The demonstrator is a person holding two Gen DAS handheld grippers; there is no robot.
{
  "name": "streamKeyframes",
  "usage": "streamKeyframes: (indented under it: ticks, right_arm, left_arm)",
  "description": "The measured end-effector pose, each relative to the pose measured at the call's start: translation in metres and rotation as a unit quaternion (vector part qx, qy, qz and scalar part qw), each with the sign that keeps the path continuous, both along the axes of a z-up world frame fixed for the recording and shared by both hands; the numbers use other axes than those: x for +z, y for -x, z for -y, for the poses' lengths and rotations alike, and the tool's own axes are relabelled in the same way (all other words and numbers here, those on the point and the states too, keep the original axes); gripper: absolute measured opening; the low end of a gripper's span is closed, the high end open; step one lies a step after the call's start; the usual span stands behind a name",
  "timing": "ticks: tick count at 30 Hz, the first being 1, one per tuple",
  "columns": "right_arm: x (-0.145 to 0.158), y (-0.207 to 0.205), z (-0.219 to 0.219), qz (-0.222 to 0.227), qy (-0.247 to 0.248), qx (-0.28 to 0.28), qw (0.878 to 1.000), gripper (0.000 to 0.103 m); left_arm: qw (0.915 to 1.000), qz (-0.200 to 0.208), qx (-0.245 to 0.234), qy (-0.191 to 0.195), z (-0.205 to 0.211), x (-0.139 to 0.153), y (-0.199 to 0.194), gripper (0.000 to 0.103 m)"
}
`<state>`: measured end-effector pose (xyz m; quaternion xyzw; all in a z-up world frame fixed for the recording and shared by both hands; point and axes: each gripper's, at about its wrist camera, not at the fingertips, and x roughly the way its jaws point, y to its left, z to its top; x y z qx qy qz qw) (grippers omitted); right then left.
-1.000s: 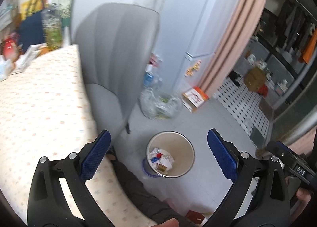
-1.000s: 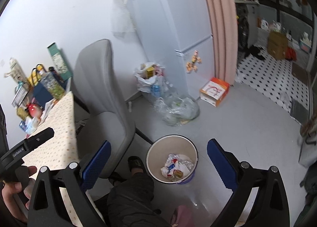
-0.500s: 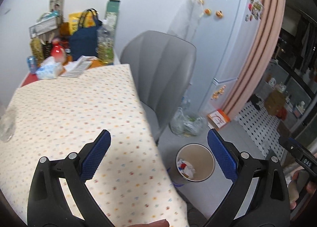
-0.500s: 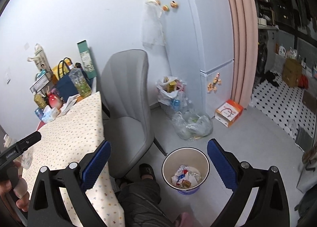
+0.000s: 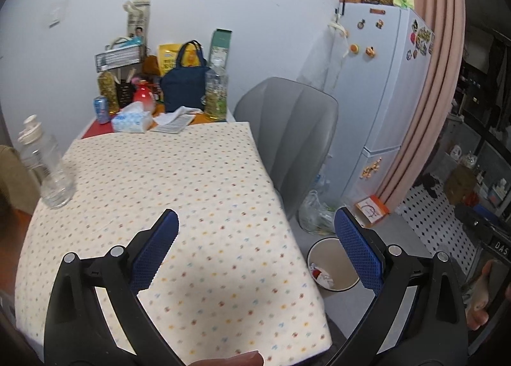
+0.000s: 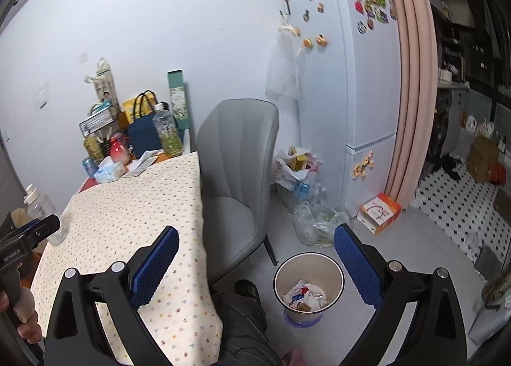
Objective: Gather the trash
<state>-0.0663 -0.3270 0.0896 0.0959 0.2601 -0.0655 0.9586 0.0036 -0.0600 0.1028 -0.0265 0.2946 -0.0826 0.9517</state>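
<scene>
— Trash first: where is it?
— Crumpled white, red and blue wrappers lie inside the round cream bin with a blue base, on the grey floor beside the grey padded chair. A clear empty plastic bottle with a white cap stands near the left edge of the dotted cream tablecloth.

— Can you read any words?
— Only "DAS" on a black handle at the far right of the left camera's view. The print on the orange and white box by the white fridge is too small to read.

— And the grabbers?
— The left gripper has its blue pads wide apart, with nothing between them. The right gripper is the same.

— What is hard to see?
— The clear plastic bag on the floor is too crinkly to see what is inside. The wrappers in the bin are too crumpled to name.
</scene>
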Motion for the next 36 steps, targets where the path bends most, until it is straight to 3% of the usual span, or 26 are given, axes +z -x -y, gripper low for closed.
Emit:
streamKeyframes:
  ticks: [4,15,36]
  right_arm:
    - [0.010,0.020,-0.025,0.011,0.031,0.017,0.999,0.095]
    - [0.017,0.048,-0.072,0.013,0.050,0.074,0.996,0.095]
    - [0.029,0.067,-0.080,0.016,0.056,0.091,0.994,0.095]
  left_arm:
    - [0.9998,0.014,0.014,0.005,-0.016,0.003,0.026,0.097]
    - [0.9972,0.049,0.051,0.024,-0.049,0.018,0.079,0.097]
    - [0.9966,0.052,0.062,0.016,-0.054,0.028,0.090,0.097]
